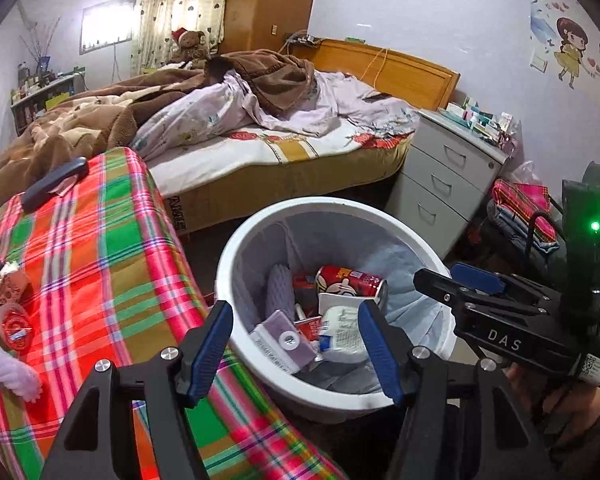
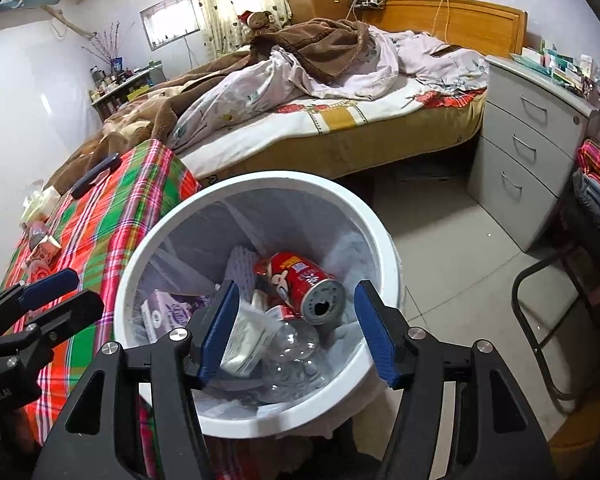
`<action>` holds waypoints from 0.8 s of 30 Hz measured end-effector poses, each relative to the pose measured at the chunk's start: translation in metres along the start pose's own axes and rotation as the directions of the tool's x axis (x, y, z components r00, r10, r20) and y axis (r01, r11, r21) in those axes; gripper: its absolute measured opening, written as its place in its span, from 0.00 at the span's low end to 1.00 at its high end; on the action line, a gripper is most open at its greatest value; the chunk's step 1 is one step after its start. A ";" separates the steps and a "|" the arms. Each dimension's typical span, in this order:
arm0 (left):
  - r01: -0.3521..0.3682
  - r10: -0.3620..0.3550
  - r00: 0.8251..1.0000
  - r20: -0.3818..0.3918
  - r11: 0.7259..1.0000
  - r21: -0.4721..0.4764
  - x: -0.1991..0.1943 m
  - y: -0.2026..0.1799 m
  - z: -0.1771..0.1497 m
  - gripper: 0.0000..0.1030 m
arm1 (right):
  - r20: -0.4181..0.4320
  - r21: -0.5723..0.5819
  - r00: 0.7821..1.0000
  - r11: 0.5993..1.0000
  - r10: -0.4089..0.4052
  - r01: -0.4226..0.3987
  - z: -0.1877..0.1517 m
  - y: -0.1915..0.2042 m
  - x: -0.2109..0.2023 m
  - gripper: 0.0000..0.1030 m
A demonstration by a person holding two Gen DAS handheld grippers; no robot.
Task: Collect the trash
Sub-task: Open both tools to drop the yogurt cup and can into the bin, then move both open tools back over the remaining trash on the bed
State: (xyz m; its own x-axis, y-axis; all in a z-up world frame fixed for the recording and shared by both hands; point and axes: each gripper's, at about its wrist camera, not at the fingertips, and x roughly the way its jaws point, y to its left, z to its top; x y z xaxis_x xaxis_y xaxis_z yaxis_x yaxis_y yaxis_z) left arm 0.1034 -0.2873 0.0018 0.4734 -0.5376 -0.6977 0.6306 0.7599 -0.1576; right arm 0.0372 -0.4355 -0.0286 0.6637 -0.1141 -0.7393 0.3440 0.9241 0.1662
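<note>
Blue rubber pads frame the shot, and both grippers are over the bin with nothing in them! The right gripper [image 2: 296, 332] hangs above the white bin [image 2: 380, 224], jaws spread and empty, the trash below showing straight through the gap. The left gripper [image 1: 296, 352] sits at the bin's near rim, also parted and empty, beside the edge of the plaid cloth [image 1: 100, 256].

Down in the bin: a red can [image 2: 300, 280] lying on its side with the opened end up, a crushed clear bottle [image 2: 296, 352] beneath it, a purple-and-white packet [image 1: 282, 340] and a white wrapper [image 1: 340, 328]. Pointing down over the opening like that, both tools look placed for a drop, and my read is that the load has gone in.

Further out on the plaid cloth there is more to collect: a patterned carton [image 2: 44, 254] lying on its side with a crumpled wrapper nearby. A dark flat case [image 1: 54, 184] lies at the far end; trash or not, I cannot tell.

Beyond that, the unmade bed [image 2: 340, 120] and a grey drawer unit [image 2: 532, 140], with a metal chair frame [image 2: 540, 328] on the right. The left tool reaches the cloth freely; the right one would have the bin and its partner to get past.
</note>
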 end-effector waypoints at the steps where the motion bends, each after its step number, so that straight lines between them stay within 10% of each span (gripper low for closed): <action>1: 0.000 0.000 1.000 0.004 1.000 -0.007 -0.003 0.002 0.000 0.63 | 0.003 -0.001 1.000 1.000 0.001 -0.001 0.001 0.001 0.000 0.60; 24: -0.169 0.183 0.981 0.067 0.970 -0.172 -0.082 0.101 -0.034 0.63 | 0.061 -0.117 0.988 0.984 0.143 -0.135 0.002 0.084 -0.007 0.60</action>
State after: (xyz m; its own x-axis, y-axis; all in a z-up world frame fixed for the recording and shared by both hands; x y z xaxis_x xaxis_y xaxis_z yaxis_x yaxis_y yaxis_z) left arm 0.1072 -0.1538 0.0196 0.6210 -0.4128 -0.6663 0.4262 0.8913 -0.1550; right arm 0.0623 -0.3579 -0.0086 0.7450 -0.0029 -0.6670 0.1710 0.9674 0.1868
